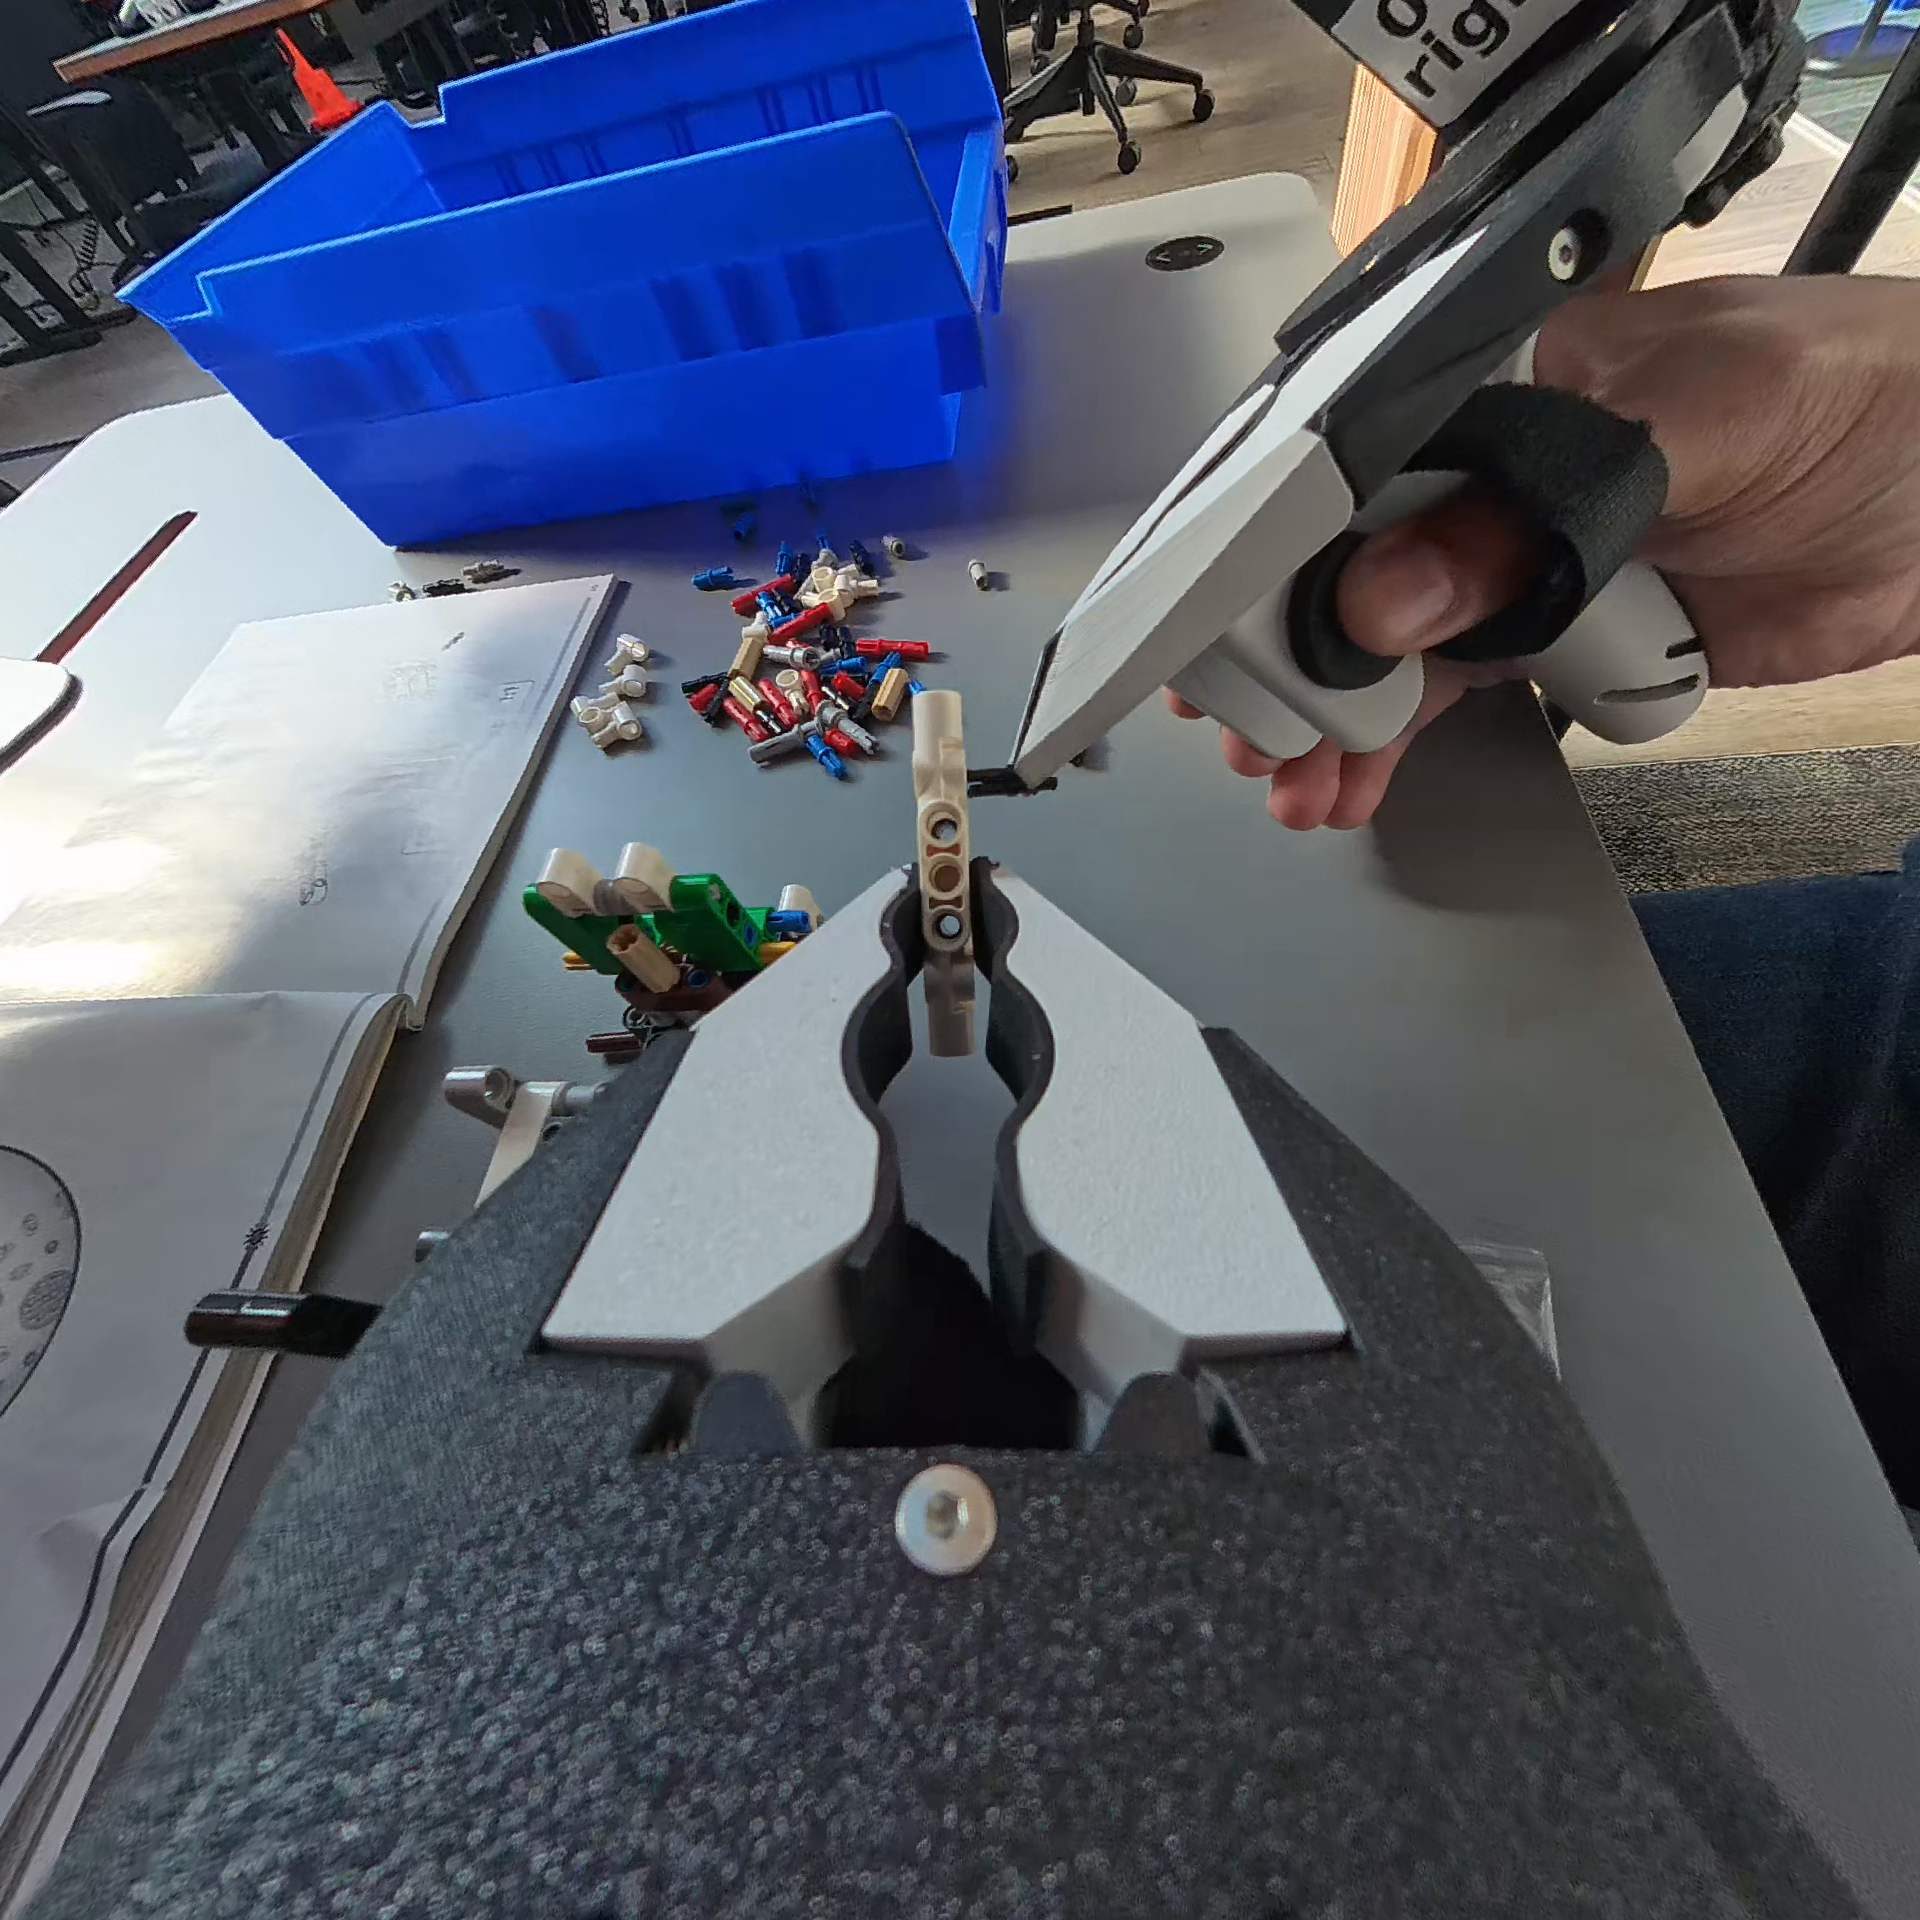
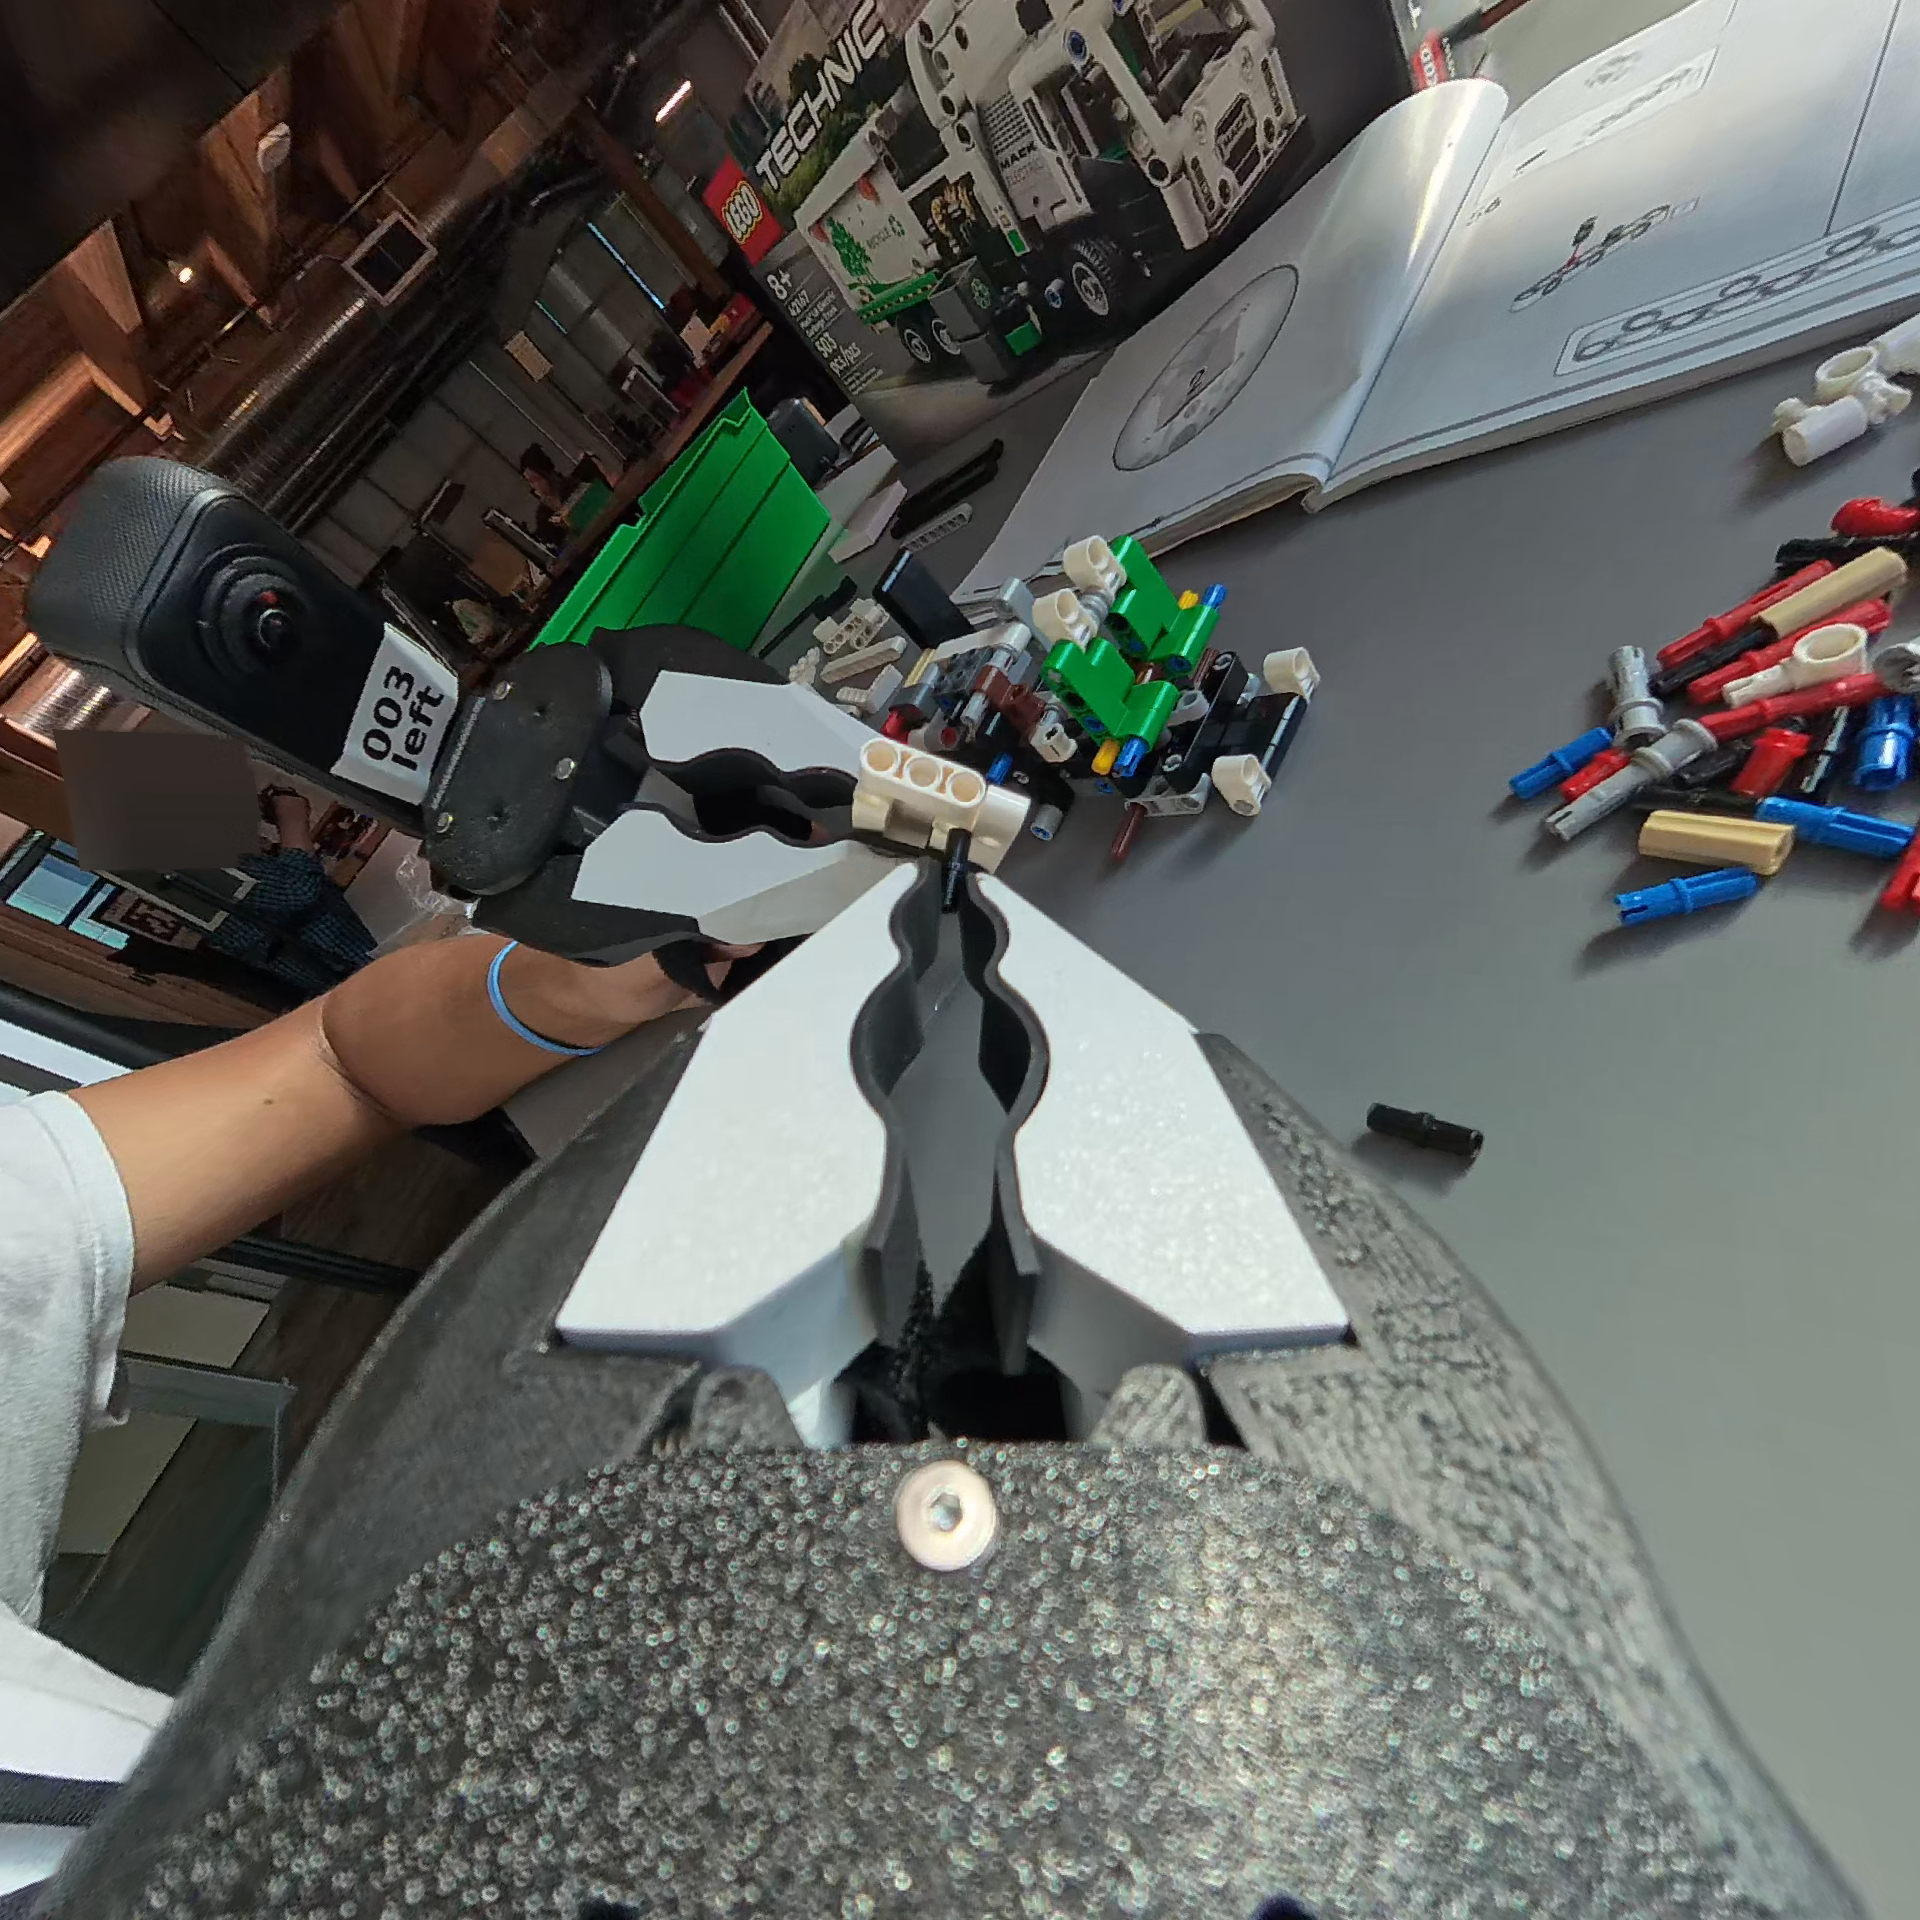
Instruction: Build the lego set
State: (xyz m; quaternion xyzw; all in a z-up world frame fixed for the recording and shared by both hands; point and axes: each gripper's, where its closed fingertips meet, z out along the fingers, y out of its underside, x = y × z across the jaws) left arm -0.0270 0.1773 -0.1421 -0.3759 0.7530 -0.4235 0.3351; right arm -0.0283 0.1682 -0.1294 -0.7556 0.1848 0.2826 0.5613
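My left gripper (image 1: 948, 894) is shut on a cream-white connector piece with three holes (image 1: 943, 831) and holds it upright above the dark table (image 1: 1247, 1039). It also shows in the right wrist view (image 2: 920, 795), in the left gripper (image 2: 831, 821). My right gripper (image 2: 951, 883) is shut on a small black pin (image 2: 954, 868). The pin's tip meets the side of the white piece. In the left wrist view the right gripper (image 1: 1034, 774) comes in from the upper right with the black pin (image 1: 1003, 781) at the piece's side.
A pile of small red, blue, tan and grey pins (image 1: 805, 665) lies beyond. A green and white partial assembly (image 1: 665, 925) sits left of my left gripper. An open booklet (image 1: 260, 831) lies at left, a blue bin (image 1: 623, 312) behind. A loose black pin (image 2: 1423, 1127) lies on the table.
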